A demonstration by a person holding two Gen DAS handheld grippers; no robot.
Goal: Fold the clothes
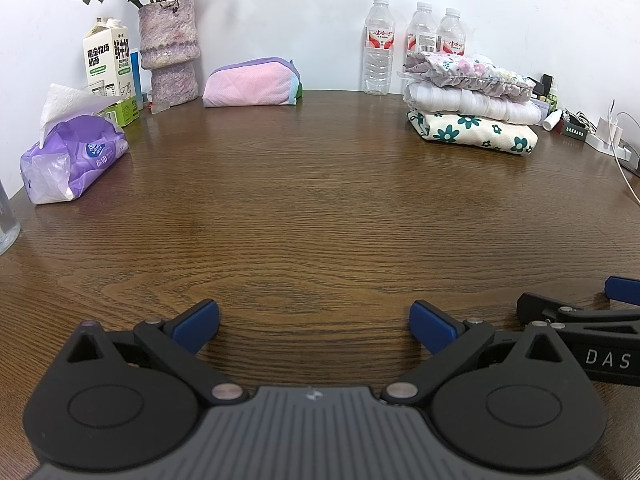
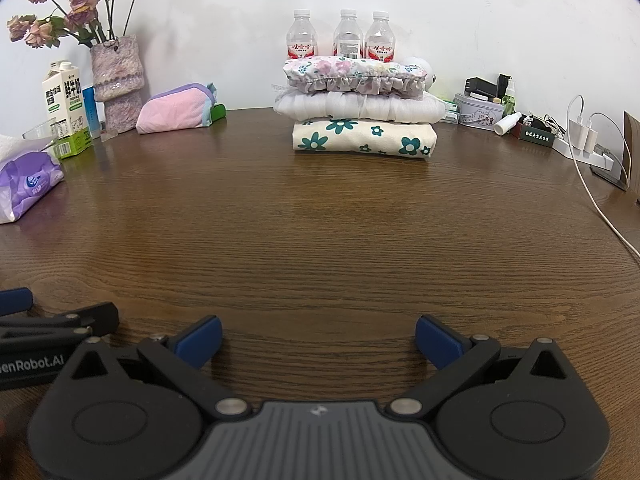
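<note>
Woodgrain table (image 2: 320,220) meets white wall (image 2: 240,20).

The three clear plastic water bottles with red labels (image 2: 341,36) show only their upper halves in the right wrist view, their lower parts hidden behind the stack of three folded floral and white garments (image 2: 362,108). A round white object (image 2: 420,68) behind that stack is mostly covered (what it is cannot be told). At the left edge of the left wrist view, a clear glass or plastic vessel (image 1: 7,224) is cut off. The clutter of small bottles and boxes by the white power strip (image 2: 576,146) is too small to identify.
</note>
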